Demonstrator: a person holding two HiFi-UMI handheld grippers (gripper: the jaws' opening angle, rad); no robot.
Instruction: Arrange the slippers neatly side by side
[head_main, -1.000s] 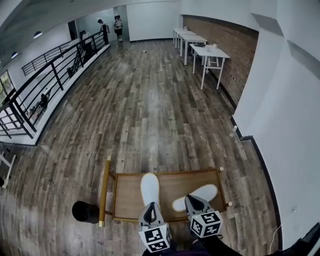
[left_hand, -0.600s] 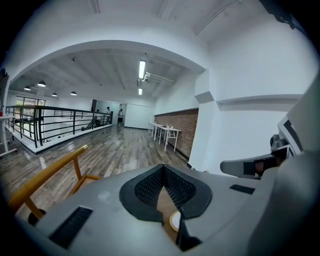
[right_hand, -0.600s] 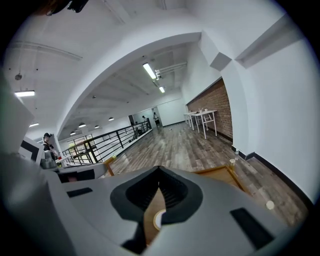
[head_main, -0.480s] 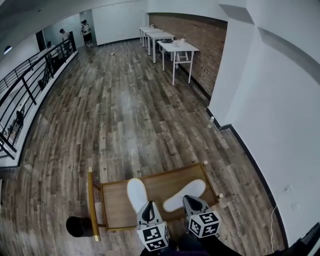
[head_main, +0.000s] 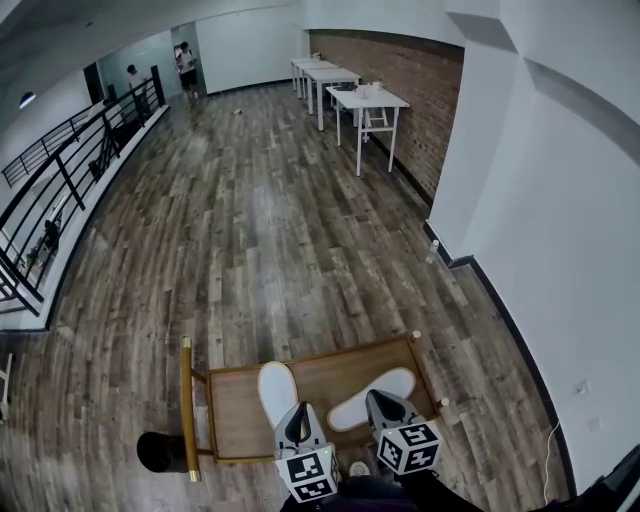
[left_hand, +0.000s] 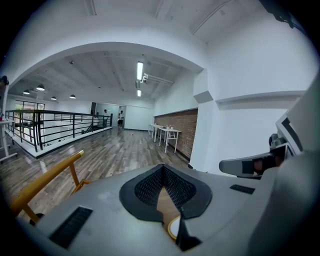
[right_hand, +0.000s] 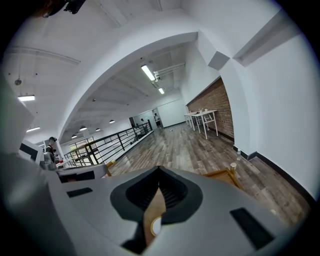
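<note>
Grey left gripper beside right gripper

I see the left grey plastic gripper and the right grey plastic gripper as a matched pair. Each carries a white cube printed with black square markers: the left cube and the right cube. Close up, the jaw shells are smooth, rounded and pale grey. They are lined with black ribbed pads that form a dark collar, and cut with black rectangular slots on top. Dark clothing shows beneath the cubes.
</note>
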